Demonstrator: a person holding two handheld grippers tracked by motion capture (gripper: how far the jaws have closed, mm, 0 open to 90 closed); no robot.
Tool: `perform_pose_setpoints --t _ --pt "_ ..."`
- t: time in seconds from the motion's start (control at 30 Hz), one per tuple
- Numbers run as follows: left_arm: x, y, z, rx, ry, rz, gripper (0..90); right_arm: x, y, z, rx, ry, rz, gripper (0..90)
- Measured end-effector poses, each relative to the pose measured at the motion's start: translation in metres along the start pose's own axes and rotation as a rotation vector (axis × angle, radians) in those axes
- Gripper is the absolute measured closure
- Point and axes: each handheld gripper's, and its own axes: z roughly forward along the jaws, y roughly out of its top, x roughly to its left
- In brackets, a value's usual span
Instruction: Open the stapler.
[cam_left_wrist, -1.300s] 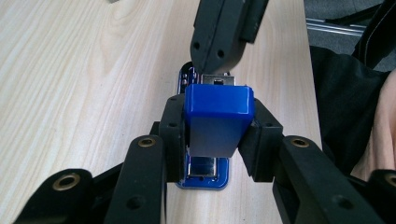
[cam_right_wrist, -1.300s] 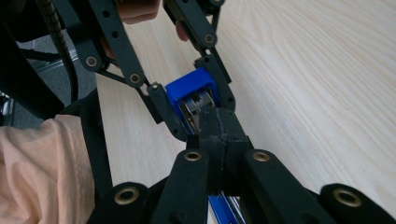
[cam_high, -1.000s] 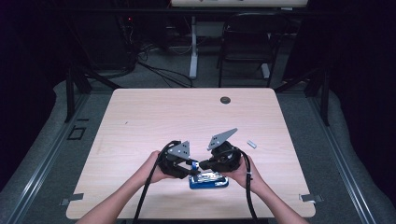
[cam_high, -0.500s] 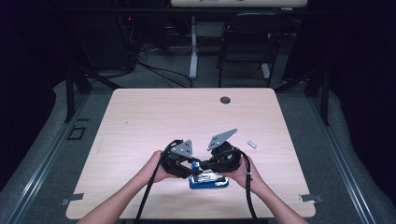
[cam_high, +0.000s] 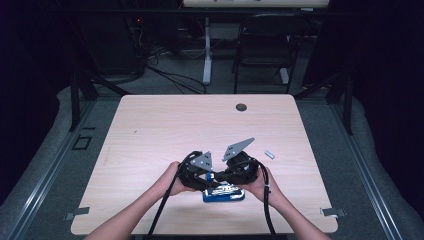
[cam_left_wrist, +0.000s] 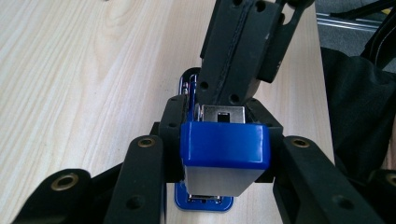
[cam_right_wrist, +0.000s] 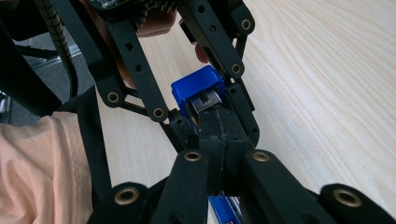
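Note:
A blue stapler (cam_high: 223, 194) lies near the table's front edge, its top arm raised. My left gripper (cam_high: 202, 177) (cam_left_wrist: 222, 135) holds the arm's blue rear cap (cam_left_wrist: 224, 144) between its pads; its jaws have just been closing on it. From the opposite side my right gripper (cam_high: 227, 179) (cam_right_wrist: 217, 123) comes in with its jaws pressed together. Their tips sit at the metal channel (cam_right_wrist: 205, 100) just past the blue cap (cam_right_wrist: 194, 86). The right gripper's shut jaws (cam_left_wrist: 229, 70) reach down into that channel. The stapler's base (cam_left_wrist: 203, 203) rests on the wood below.
A small white piece (cam_high: 269, 154) lies to the right of the hands. A black grommet (cam_high: 241, 107) sits near the far edge of the table (cam_high: 150, 130). A chair (cam_high: 260, 45) and cables stand on the floor beyond it.

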Motion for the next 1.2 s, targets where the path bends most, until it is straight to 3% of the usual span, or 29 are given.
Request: perform_pose_setpoints --t 0.2,0.37,0.53,0.67,0.77,1.2 --pt "-0.001 -0.001 -0.001 0.007 -0.009 0.006 65.5 0.000 -0.001 -0.004 -0.007 0.002 -0.001 90.0" --pt "0.000 -0.003 -0.003 0.000 -0.009 0.010 65.6 -0.009 -0.009 -0.014 -0.013 -0.010 0.025 90.0" --pt "-0.001 -0.004 -0.004 0.003 -0.005 0.014 65.7 -0.027 -0.029 -0.019 0.056 -0.074 0.079 90.0" --pt "-0.002 -0.003 -0.004 0.012 -0.003 0.023 65.7 -0.037 -0.043 -0.010 0.144 -0.134 0.117 89.9" --pt "-0.002 -0.004 -0.004 0.011 -0.001 0.020 65.7 -0.039 -0.045 -0.004 0.201 -0.149 0.126 88.9" --pt "-0.003 -0.004 -0.004 0.011 0.004 0.019 65.7 -0.042 -0.049 0.003 0.267 -0.173 0.136 81.4"
